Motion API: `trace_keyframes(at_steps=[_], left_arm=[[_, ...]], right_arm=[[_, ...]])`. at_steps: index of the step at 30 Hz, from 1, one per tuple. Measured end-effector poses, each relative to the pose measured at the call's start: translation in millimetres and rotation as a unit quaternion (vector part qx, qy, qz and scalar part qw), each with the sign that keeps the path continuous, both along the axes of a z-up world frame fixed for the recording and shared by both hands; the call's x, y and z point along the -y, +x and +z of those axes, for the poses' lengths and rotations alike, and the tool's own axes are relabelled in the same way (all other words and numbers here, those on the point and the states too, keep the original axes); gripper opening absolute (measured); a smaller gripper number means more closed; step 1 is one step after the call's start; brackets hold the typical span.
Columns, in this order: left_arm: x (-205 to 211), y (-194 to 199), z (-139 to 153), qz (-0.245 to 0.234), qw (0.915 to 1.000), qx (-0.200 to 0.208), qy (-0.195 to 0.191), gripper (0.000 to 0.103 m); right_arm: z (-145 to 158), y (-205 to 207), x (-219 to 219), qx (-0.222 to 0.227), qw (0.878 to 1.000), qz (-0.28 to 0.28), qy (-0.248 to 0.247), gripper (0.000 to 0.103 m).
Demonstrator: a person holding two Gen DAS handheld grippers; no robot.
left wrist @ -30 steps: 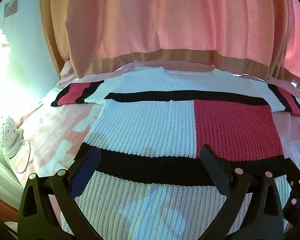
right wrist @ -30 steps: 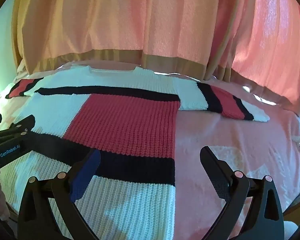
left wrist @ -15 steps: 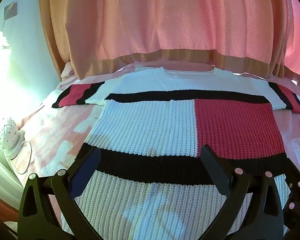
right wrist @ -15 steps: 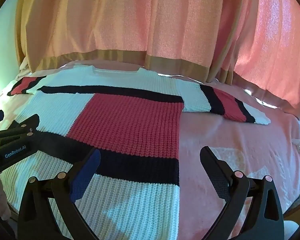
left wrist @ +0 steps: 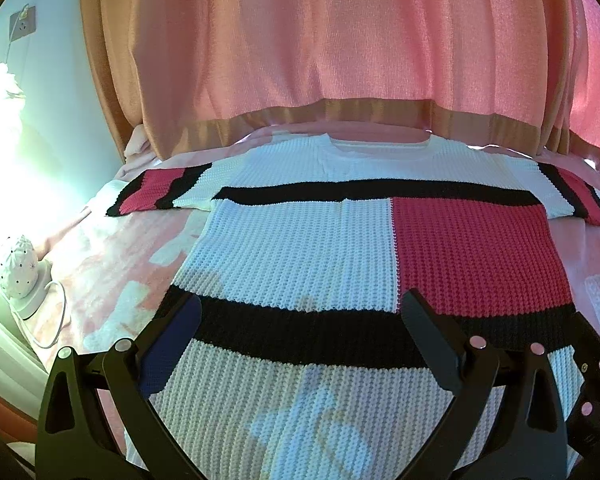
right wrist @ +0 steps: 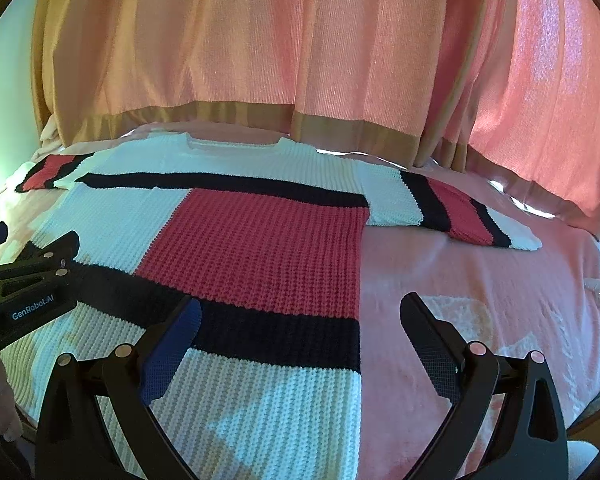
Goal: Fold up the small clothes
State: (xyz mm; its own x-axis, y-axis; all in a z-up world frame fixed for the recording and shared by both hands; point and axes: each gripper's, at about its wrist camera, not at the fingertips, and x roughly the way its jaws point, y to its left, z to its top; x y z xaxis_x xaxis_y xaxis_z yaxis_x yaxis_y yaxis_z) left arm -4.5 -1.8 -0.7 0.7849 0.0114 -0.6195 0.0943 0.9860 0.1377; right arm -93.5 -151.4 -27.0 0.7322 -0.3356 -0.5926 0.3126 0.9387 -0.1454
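Note:
A knitted sweater (left wrist: 300, 248) in white, black and red blocks lies flat and spread out on a pink bed, sleeves out to both sides, collar at the far edge. It also shows in the right wrist view (right wrist: 252, 240). My left gripper (left wrist: 300, 320) is open and empty, held above the sweater's lower hem. My right gripper (right wrist: 300, 328) is open and empty above the hem's right corner, one finger over the sweater and one over the bedspread. The left gripper's body (right wrist: 28, 292) shows at the left edge of the right wrist view.
The pink bedspread (right wrist: 480, 280) extends right of the sweater. Pink and tan curtains (left wrist: 340, 60) hang behind the bed. A white spotted lamp (left wrist: 18, 264) with a cable stands at the bed's left side, below a wall socket (left wrist: 22, 24).
Both grippers have drifted slightly forward and up over the hem; the sweater has not moved and both stay open.

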Motion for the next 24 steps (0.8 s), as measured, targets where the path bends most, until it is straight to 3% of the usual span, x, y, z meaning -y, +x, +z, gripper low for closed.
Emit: trace_keyframes(at_steps=[24], left_arm=[[1.1,-0.8,-1.9,-0.001,1.0000,0.002,0.005,0.097]], right_arm=[[-1.1,0.2,-1.0,0.000,1.000,0.001,-0.001,0.098]])
